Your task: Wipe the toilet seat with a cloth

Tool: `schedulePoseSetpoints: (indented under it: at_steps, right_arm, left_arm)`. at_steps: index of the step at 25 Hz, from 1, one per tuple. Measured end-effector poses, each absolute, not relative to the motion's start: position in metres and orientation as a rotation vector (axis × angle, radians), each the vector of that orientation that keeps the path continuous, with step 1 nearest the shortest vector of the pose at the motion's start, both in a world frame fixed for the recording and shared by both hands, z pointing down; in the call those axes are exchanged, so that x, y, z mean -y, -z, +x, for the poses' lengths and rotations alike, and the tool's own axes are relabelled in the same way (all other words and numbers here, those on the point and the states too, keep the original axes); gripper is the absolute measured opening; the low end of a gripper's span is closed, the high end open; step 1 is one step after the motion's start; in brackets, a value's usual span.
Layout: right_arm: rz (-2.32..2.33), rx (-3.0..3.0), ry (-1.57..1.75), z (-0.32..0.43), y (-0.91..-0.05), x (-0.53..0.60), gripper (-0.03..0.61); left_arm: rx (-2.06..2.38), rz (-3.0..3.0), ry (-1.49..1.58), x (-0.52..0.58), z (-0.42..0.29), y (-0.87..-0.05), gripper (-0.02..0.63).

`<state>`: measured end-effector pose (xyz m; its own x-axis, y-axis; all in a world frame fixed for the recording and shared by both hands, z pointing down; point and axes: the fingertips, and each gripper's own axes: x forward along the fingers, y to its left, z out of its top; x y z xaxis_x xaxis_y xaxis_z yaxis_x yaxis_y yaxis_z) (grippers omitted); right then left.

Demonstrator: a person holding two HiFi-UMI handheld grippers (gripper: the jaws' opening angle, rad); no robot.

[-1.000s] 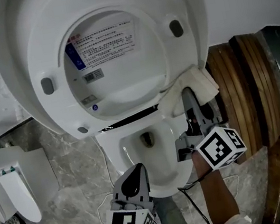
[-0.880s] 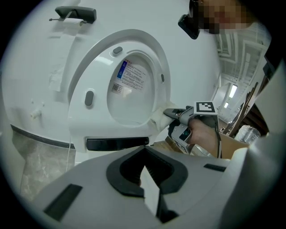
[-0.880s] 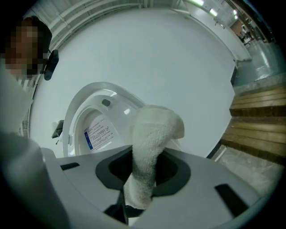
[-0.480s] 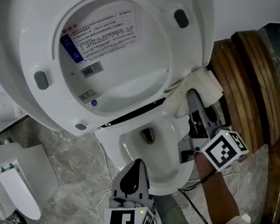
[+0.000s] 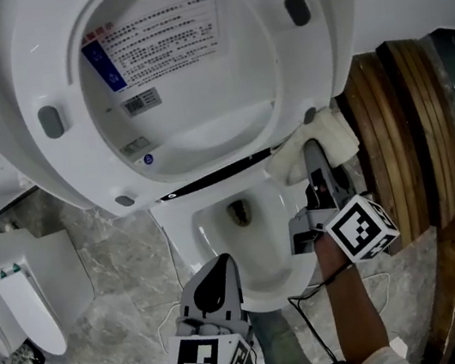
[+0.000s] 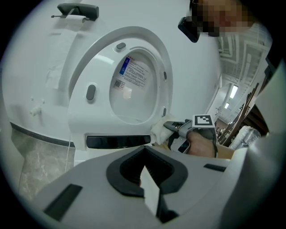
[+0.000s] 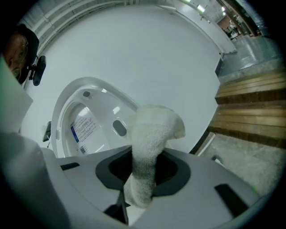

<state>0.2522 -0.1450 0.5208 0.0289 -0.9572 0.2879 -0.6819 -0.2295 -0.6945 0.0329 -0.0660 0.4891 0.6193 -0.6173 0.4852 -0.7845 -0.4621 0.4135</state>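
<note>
Head view has me looking steeply down at a toilet with the seat (image 5: 25,99) raised upright, its underside and rubber bumpers facing me and the open bowl (image 5: 188,246) below it. My right gripper (image 5: 312,153) reaches up to the lower right edge of that raised seat, and the cloth (image 5: 330,134) bunches at its tip, lying against the rim close to the lowest bumper on that side. In the right gripper view the fingers (image 7: 178,176) are clamped on the cloth (image 7: 149,134), which stands up out of them as a thick white fold, with the seat behind it.

My left gripper (image 5: 222,267) hangs low in front of the bowl, well apart from the seat. In the left gripper view its fingers (image 6: 154,197) are pressed together with nothing between them, and past them I can see the right gripper (image 6: 166,128) and the cloth against the seat's edge.

As for progress, I judge the wiping is under way. The cloth is in hand and on the seat, so the pick-up and approach are done. I see no streaks or wet marks, so I cannot tell which stretches are already wiped. From the cloth's place at the lower right, I would count the top arc and the whole left side of the ring as still to cover.
</note>
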Motion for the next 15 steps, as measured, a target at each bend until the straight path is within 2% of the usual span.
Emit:
schedulePoseSetpoints:
  at_steps: [15]
  right_arm:
    - [-2.051, -1.714, 1.074, 0.199, -0.557, 0.142, 0.101]
  left_arm:
    - [1.137, 2.167, -0.339, 0.064, -0.001, -0.507, 0.002]
